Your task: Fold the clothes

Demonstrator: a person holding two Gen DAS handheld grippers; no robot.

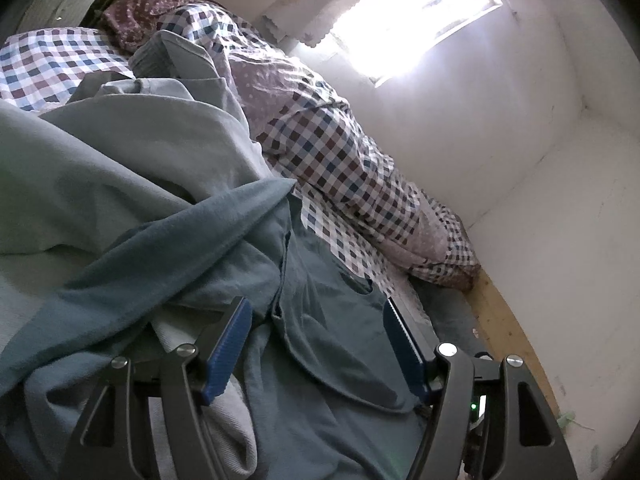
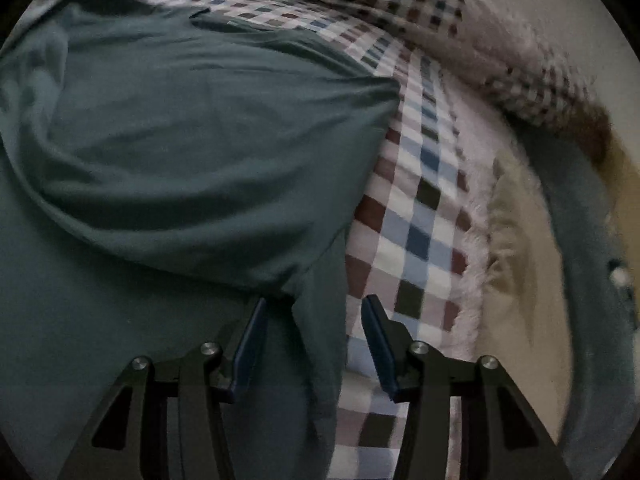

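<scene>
Hovering over the bed [image 1: 60, 64]: left gripper [image 1: 318, 344] has its fingers [image 1: 228, 352] wide apart, nothing clamped. Dark teal shirt [image 1: 340, 332] lies flat in the gap between them, and its curved hem edge runs across that gap. Outside the left finger sits bunched lighter blue cloth [image 1: 168, 248], with a pale green-grey garment [image 1: 120, 160] piled beyond it. Ahead of the fingertips and to the right, the checked sheet [image 1: 348, 248] is exposed; further out a rolled checked duvet [image 1: 332, 148] lies against the white wall [image 1: 520, 140]. Bright window [image 1: 408, 12] is far ahead. A strip of wooden bed frame [image 1: 500, 320] shows outside the right finger.

Right gripper [image 2: 314, 344] points steeply down at the bed, frame slightly blurred. Fingers [image 2: 250, 348] are apart, about half spread, no pad pressing on anything. The shirt's [image 2: 180, 140] edge falls right in the gap: teal cloth covers the left half, and a fold of it hangs down just beside the left finger. Right finger is over bare checked sheet [image 2: 420, 216]. Bulk of the shirt lies ahead and to the left of the fingers, with a long crease across it. Beyond the right finger there's the mattress edge [image 2: 516, 240], then a dark blue rim [image 2: 580, 248].
</scene>
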